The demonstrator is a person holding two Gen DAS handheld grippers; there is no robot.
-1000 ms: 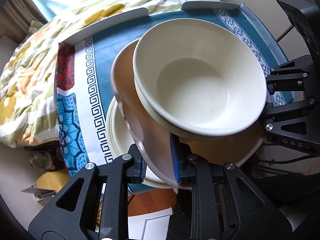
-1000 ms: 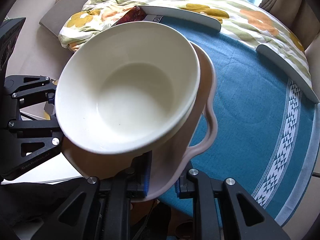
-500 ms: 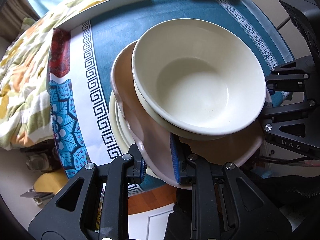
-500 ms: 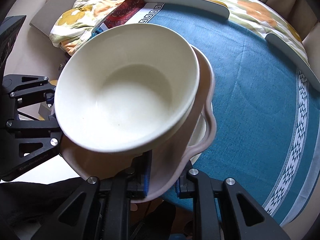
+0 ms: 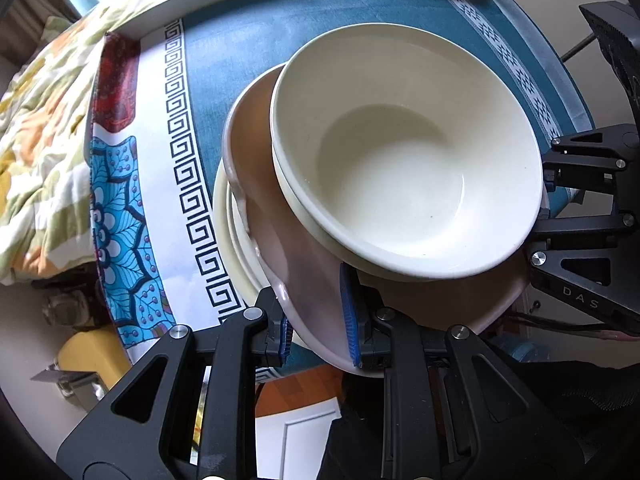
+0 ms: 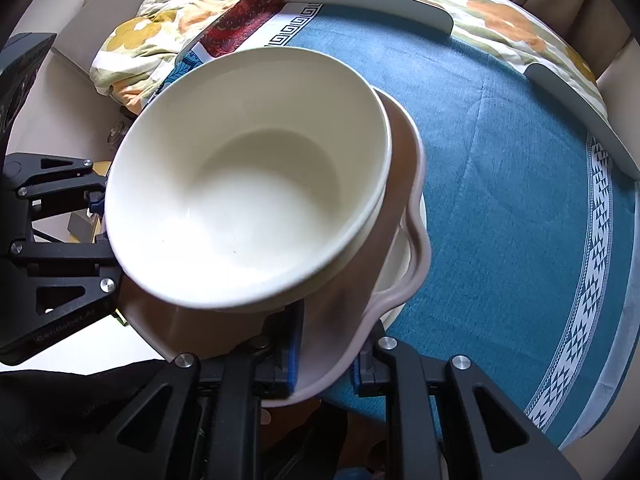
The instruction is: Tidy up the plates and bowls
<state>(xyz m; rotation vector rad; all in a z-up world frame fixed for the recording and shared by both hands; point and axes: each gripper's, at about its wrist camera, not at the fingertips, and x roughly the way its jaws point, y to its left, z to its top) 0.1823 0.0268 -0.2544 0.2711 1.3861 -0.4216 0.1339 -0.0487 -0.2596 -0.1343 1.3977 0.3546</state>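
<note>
pink plate carrying nested cream bowls has sunk lower, now just above the cream plates on the blue tablecloth. left gripper and right gripper both clamp the pink plate's rim. stacking looks nearly done; release likely next.

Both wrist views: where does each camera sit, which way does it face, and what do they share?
Left wrist: on the left gripper, looking down at the pink plate its jaws clamp, cream bowl on top; the right gripper shows at the right edge.
Right wrist: on the right gripper, looking down at the same plate's opposite rim; the left gripper shows at the left edge.
Shared: plate, bowl, a cream dish underneath, the blue tablecloth.
</note>
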